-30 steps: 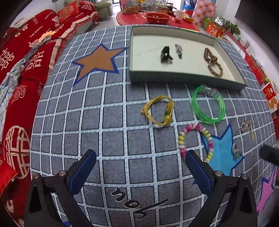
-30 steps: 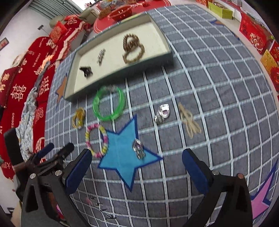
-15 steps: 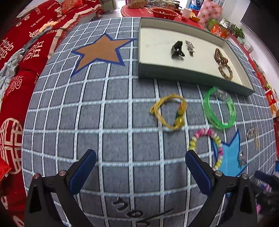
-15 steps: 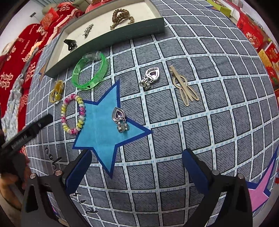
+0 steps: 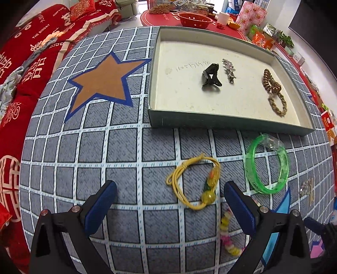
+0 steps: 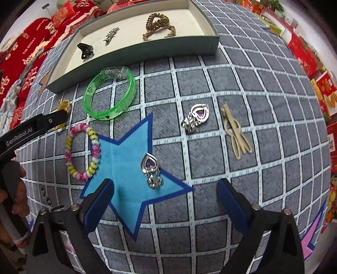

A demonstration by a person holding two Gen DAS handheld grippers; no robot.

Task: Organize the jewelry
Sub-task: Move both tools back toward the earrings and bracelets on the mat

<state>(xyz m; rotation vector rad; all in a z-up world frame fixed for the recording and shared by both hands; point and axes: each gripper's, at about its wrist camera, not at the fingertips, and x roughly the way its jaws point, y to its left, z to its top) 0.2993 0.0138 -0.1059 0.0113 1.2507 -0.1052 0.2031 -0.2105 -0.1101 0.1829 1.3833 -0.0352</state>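
Observation:
A shallow tray (image 5: 210,123) (image 6: 147,45) at the back of the checked cloth holds a black claw clip (image 5: 211,75), a silver clip (image 5: 229,70) and brown hair ties (image 5: 273,90). On the cloth lie a yellow cord bracelet (image 5: 198,182), a green bangle (image 5: 267,164) (image 6: 109,92), a pink-yellow coil bracelet (image 6: 83,150), two silver heart pendants (image 6: 151,170) (image 6: 195,118) and a beige hairpin (image 6: 236,132). My left gripper (image 5: 168,202) hangs open just above the yellow bracelet. My right gripper (image 6: 165,199) is open, its jaws closing, with the nearer heart pendant just ahead of them, untouched.
Red cushions (image 5: 25,63) lie to the left of the cloth. A red table (image 5: 189,19) with a bowl and jars stands behind the tray. Red boxes (image 6: 316,67) line the right side. The left gripper's finger and a hand (image 6: 19,189) show in the right wrist view.
Both grippers have sunk toward the cloth. The left one has slid right over the yellow bracelet; the right one has drawn in on the heart pendant on the blue star and narrowed slightly.

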